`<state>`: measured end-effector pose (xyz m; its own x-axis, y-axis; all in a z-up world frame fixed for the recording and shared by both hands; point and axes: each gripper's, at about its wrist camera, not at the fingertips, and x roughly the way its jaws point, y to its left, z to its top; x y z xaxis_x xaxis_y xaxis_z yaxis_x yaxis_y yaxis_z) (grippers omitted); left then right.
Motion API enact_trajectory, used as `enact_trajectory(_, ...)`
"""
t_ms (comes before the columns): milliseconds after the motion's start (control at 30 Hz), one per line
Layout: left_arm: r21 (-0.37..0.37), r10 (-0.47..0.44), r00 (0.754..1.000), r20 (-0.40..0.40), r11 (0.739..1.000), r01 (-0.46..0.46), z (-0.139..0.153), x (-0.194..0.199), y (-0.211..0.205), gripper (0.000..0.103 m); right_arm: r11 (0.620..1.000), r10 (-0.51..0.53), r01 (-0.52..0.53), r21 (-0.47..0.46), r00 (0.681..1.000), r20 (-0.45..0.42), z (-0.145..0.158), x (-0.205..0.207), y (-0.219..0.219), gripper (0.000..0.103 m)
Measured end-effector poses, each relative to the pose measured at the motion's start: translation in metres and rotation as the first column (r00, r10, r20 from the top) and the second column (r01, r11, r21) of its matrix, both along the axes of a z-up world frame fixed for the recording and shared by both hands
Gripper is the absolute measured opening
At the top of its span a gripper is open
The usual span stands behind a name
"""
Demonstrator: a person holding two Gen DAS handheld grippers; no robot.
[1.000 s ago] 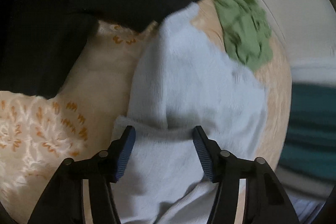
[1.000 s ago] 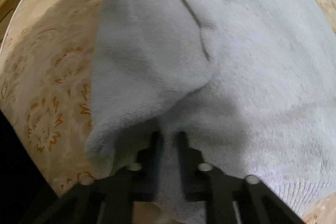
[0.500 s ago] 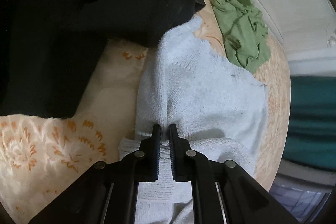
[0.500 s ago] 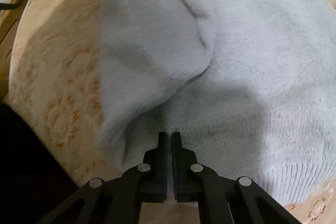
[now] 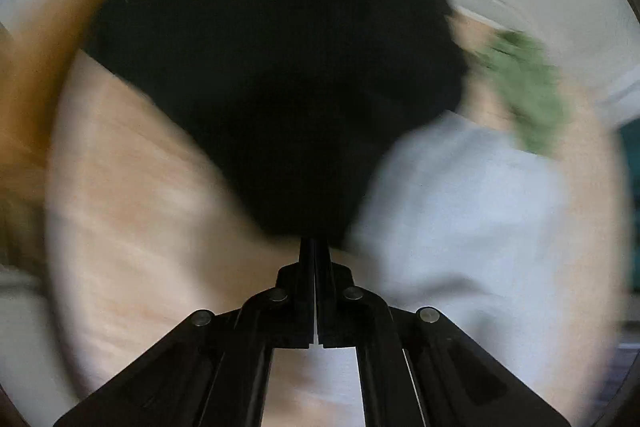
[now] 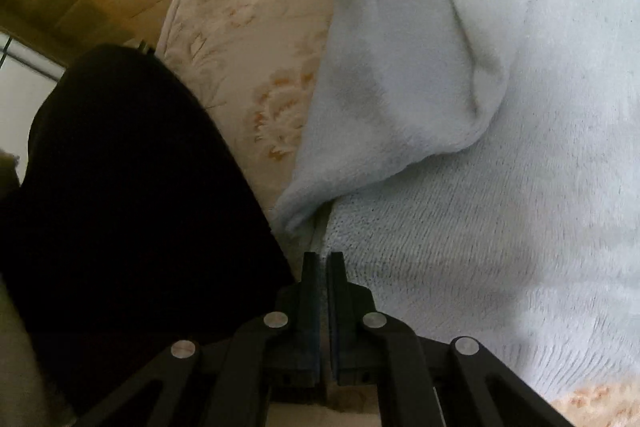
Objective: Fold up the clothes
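Swung off the pale blue sweater toward a black garment, left claw now pressed together, empty; right claw likewise, at sweater's hem; sleeve folded in, body fold pending; green garment untouched on bed.

The left gripper points down with its jaws pressed together. The right gripper points down too, jaws nearly touching.

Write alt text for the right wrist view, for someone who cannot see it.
A pale blue sweater lies on a cream flowered bedspread, one sleeve folded across it. The right hand-held gripper, jaws shut, hangs at the sweater's ribbed hem. A black garment fills the lower left.
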<state>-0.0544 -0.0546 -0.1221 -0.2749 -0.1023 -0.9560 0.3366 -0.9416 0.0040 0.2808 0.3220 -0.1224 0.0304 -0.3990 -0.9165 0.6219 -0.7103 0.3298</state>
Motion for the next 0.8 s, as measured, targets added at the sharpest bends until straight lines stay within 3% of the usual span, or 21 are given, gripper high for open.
enact_trajectory(33, -0.032, 0.008, 1.000, 0.010, 0.999, -0.008, -0.001, 0.003, -0.009, 0.000, 1.000, -0.017, 0.017, 0.003, 1.000, 0.000, -0.005, -0.005, -0.006, 0.007)
enact_trajectory(100, 0.177, 0.042, 0.991, 0.129, 0.982, -0.064, -0.015, 0.010, -0.026, 0.000, 0.996, -0.085, 0.085, 0.026, 0.996, 0.001, -0.009, -0.013, -0.001, 0.016)
enact_trajectory(133, 0.249, 0.062, 0.983, 0.175, 0.963, -0.105, -0.019, 0.018, -0.029, 0.000, 0.991, -0.133, 0.133, 0.028, 0.991, -0.015, -0.005, -0.017, 0.008, 0.033)
enact_trajectory(167, 0.265, 0.051, 0.985, 0.165, 0.960, -0.094, -0.016, 0.023, -0.025, 0.002, 0.981, -0.190, 0.191, 0.023, 0.981, -0.039, 0.002, -0.021, 0.018, 0.045)
enact_trajectory(267, 0.277, -0.012, 0.992, 0.124, 0.961, -0.022, -0.004, 0.040, 0.000, 0.030, 0.925, -0.379, 0.376, -0.060, 0.923, -0.061, 0.030, -0.026, 0.077, 0.053)
enact_trajectory(300, 0.277, -0.041, 0.993, 0.114, 0.961, 0.008, 0.001, 0.046, 0.012, 0.043, 0.879, -0.471, 0.466, -0.102, 0.881, -0.040, 0.038, -0.026, 0.108, 0.054)
enact_trajectory(367, 0.274, -0.135, 0.987, 0.082, 0.956, 0.108, 0.012, 0.062, 0.048, 0.052, 0.769, -0.629, 0.623, -0.141, 0.777, -0.002, 0.040, -0.026, 0.161, 0.061)
enact_trajectory(400, 0.251, -0.186, 0.980, 0.065, 0.954, 0.164, 0.016, 0.069, 0.066, 0.053, 0.685, -0.718, 0.712, -0.156, 0.695, 0.019, 0.038, -0.024, 0.192, 0.061)
enact_trajectory(467, 0.157, -0.318, 0.946, 0.062, 0.939, 0.305, 0.018, 0.093, 0.111, 0.056, 0.479, -0.859, 0.860, -0.176, 0.501, 0.105, 0.021, -0.020, 0.254, 0.062)
enact_trajectory(567, 0.056, -0.463, 0.879, 0.111, 0.887, 0.459, 0.006, 0.126, 0.170, 0.057, 0.283, -0.903, 0.946, -0.160, 0.319, 0.287, -0.022, -0.017, 0.302, 0.062)
enact_trajectory(667, 0.051, -0.518, 0.836, 0.181, 0.854, 0.518, -0.021, 0.157, 0.198, 0.057, 0.135, -0.842, 0.972, -0.194, 0.215, 0.495, -0.060, -0.019, 0.315, 0.062)
enact_trajectory(700, 0.051, -0.534, 0.820, 0.204, 0.842, 0.536, -0.031, 0.167, 0.207, 0.057, 0.100, -0.816, 0.973, -0.210, 0.201, 0.543, -0.070, -0.023, 0.310, 0.062)
enact_trajectory(800, 0.091, -0.518, 0.821, 0.239, 0.854, 0.512, -0.047, 0.179, 0.206, 0.057, 0.031, -0.754, 0.963, -0.269, 0.199, 0.626, -0.091, -0.040, 0.285, 0.061)
